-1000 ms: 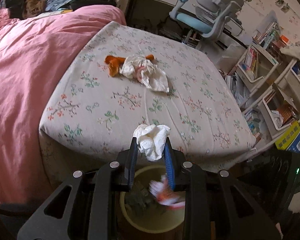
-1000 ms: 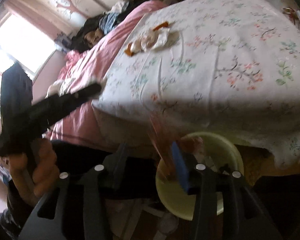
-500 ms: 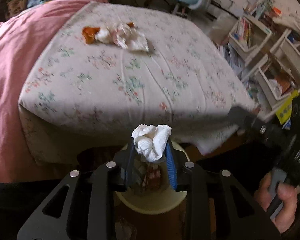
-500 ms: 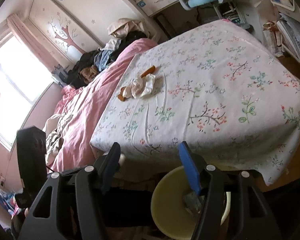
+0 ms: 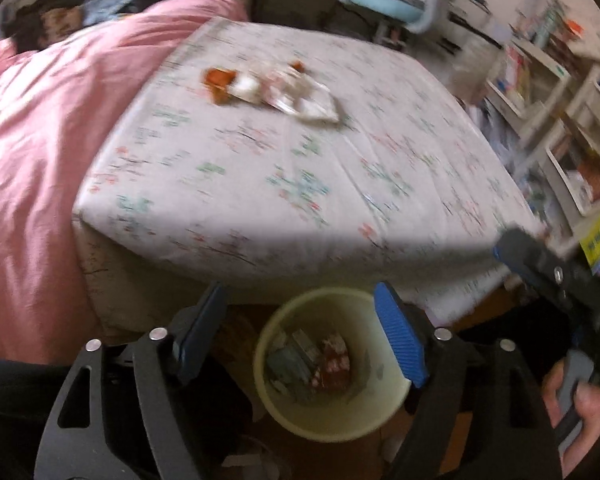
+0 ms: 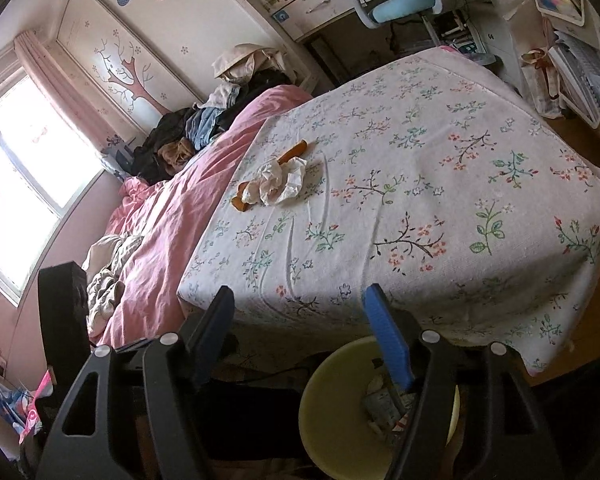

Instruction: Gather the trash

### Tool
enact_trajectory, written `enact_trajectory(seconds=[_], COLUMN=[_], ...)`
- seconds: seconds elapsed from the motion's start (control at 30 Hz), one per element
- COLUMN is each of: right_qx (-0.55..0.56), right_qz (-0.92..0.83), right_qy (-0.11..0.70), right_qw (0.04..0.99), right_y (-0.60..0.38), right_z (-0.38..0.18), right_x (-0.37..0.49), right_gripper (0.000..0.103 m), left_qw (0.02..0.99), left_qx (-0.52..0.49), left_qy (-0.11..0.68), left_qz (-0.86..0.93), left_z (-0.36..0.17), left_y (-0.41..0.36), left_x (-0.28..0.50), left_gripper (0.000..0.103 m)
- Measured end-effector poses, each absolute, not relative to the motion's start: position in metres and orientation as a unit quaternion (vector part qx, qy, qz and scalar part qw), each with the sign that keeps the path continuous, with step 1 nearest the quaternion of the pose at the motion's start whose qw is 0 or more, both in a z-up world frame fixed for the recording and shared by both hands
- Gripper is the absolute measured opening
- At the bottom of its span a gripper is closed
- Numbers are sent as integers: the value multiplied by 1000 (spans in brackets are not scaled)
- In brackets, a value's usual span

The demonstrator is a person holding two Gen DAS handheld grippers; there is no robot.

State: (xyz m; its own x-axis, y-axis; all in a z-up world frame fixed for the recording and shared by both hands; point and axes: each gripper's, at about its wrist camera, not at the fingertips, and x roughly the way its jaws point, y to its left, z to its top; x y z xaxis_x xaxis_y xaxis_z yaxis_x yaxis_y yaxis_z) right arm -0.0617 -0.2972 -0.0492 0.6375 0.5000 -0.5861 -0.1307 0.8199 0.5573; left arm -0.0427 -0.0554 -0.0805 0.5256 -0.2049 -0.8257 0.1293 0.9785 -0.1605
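Now both sets of jaws gape wide, gripping nothing. The left gripper (image 5: 300, 328) hovers over the round pale-yellow plastic bin (image 5: 328, 420), wrappers inside. On the floral bedsheet (image 6: 440, 184), crumpled white paper with orange scraps (image 6: 274, 182) lies toward 11 o'clock of the right gripper (image 6: 300, 328).

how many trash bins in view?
1. The pale yellow bin stands on the floor at the foot of the bed, under both open claws. Others may be hidden.
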Motion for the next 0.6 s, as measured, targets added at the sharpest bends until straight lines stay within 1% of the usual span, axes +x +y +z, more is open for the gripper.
enact_trajectory(seconds=[0.23, 0.6], right_qx=[209, 155], right_qz=[182, 187], right_qy=[392, 397], right_qw=[877, 885], right_y=[-285, -264], right_z=[-50, -51], right_x=[-62, -63], right_gripper=[66, 68], left_qw=[890, 895], left_qx=[-82, -93], left_qy=[447, 436], left_qz=[-45, -32], left_z=[-69, -64], left_y=[-27, -22], left_x=[-39, -38], left_gripper=[78, 79])
